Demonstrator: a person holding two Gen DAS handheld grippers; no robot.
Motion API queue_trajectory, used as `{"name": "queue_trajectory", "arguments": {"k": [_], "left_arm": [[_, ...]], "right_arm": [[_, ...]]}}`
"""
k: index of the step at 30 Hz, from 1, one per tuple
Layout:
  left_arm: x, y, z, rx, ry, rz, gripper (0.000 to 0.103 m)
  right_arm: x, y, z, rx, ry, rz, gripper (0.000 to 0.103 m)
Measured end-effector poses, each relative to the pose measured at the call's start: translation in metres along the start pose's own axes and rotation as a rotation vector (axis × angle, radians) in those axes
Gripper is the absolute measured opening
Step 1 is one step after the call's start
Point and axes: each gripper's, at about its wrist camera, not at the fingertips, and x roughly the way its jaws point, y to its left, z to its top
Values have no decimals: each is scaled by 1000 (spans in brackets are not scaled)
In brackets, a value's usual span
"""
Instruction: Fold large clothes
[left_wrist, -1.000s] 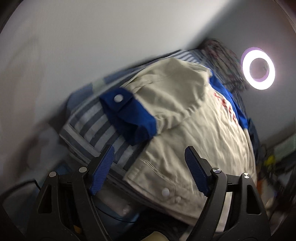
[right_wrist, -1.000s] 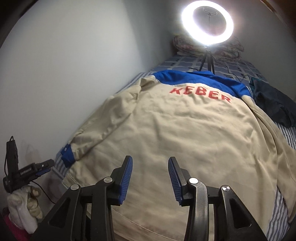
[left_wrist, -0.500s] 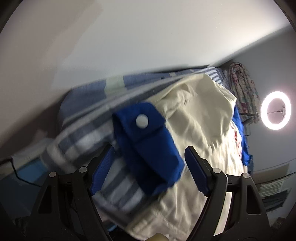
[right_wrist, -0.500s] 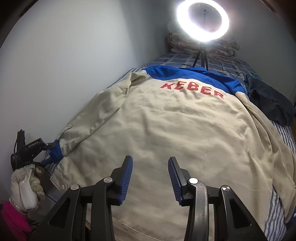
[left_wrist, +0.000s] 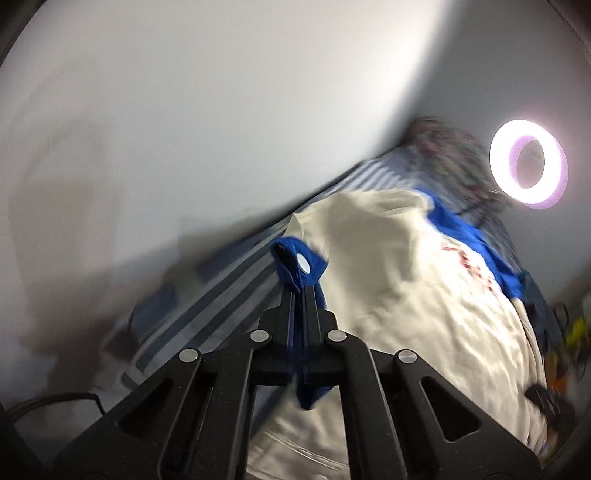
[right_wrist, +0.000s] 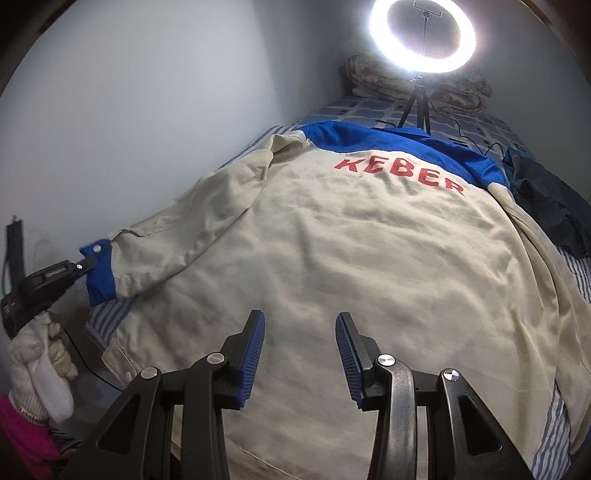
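The left hand-held gripper (left_wrist: 300, 291) is clamped hard on the blue snap-button cuff (left_wrist: 300, 266) of the big cream cotton jacket (right_wrist: 351, 258), which lies back-up on the striped blue-and-white bed (right_wrist: 576, 280), red lettering across its shoulders under a blue yoke. The right hand-held gripper (right_wrist: 300, 356) hovers over the lower back panel with its jaws parted and nothing between them. Here's the risk as I read it: only the cuff's edge sits between those left pads, so a quick swing of the sleeve across the body could let it slip free, or drag the whole jacket sideways and rumple that flat back, since the right gripper pins nothing down. The sleeve could also twist as it travels and land with a crooked fold. Around the bed: a plain pale wall (right_wrist: 147, 110) close on the left, a glowing ring light on a tripod (right_wrist: 423, 35) at the far end, a folded floral quilt (right_wrist: 373, 77) behind it, and a dark garment (right_wrist: 546, 199) heaped beside the jacket's right shoulder.
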Motion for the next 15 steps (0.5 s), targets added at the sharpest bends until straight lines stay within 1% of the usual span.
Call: {"name": "queue_trajectory", "arguments": {"k": [3,6,8,10,13,15], "left_arm": [[-24,-35,1,173,-30,-34,0],[-35,-63,-8,312,-21,-59,0],[-38,-73,-15,359,-11,-72,0],[-41,-79,-22,381,2,-85,0],[-39,-87,-27,395,14,-96,0],[-42,-89,-29,409,11,-101,0]], "right_arm": [[2,2,22,4,-17,47,42],[11,5,59,8,-27,122,46],[26,13,91,1,-13,157,49],[42,24,116,-8,10,193,52],[75,52,156,-21,51,245,57],[98,72,175,-16,94,279,57]]}}
